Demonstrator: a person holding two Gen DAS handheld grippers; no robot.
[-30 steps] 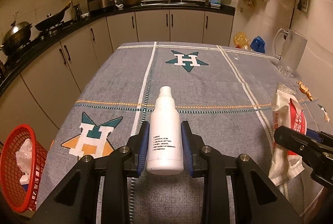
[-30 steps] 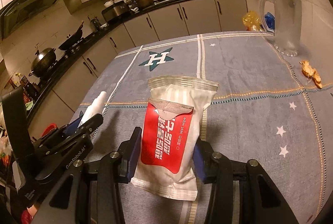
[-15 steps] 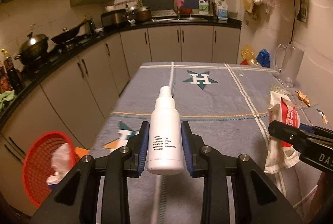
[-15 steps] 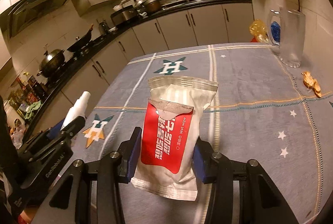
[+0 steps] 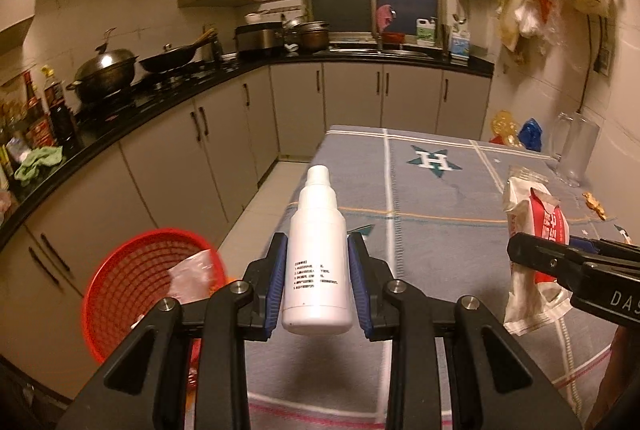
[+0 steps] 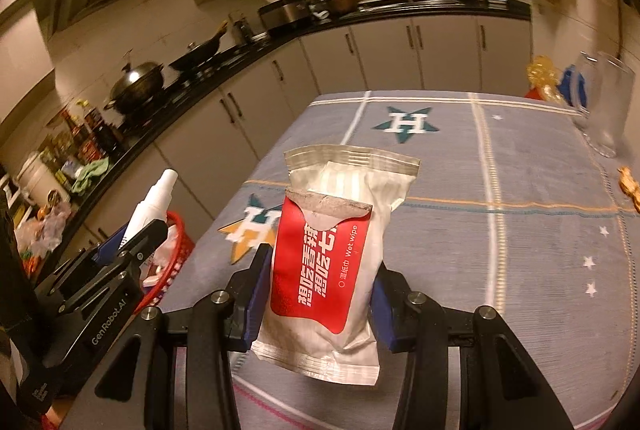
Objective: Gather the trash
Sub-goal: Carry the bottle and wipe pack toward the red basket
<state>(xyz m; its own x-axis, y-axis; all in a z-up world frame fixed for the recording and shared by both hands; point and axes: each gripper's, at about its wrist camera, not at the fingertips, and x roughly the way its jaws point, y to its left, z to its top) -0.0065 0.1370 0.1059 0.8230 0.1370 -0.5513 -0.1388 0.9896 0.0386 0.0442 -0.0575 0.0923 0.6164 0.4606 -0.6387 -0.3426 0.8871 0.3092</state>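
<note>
My left gripper [image 5: 318, 280] is shut on a white plastic bottle [image 5: 316, 262] and holds it in the air over the table's left edge. A red mesh basket [image 5: 132, 278] with trash in it stands on the floor below and to the left. My right gripper [image 6: 320, 294] is shut on a red and white wet wipe packet [image 6: 332, 254], held above the table. The packet also shows in the left wrist view [image 5: 534, 254], and the bottle [image 6: 150, 206] and basket [image 6: 176, 250] in the right wrist view.
The table wears a grey cloth [image 5: 440, 198] with star patterns. A glass pitcher [image 5: 574, 148] stands at its far right, with small orange scraps [image 5: 594, 204] near it. Cabinets and a black counter [image 5: 160, 90] with pans run along the left and back.
Both grippers have lifted and pulled back to the left with their loads. The red basket now lies closer under the left gripper.
</note>
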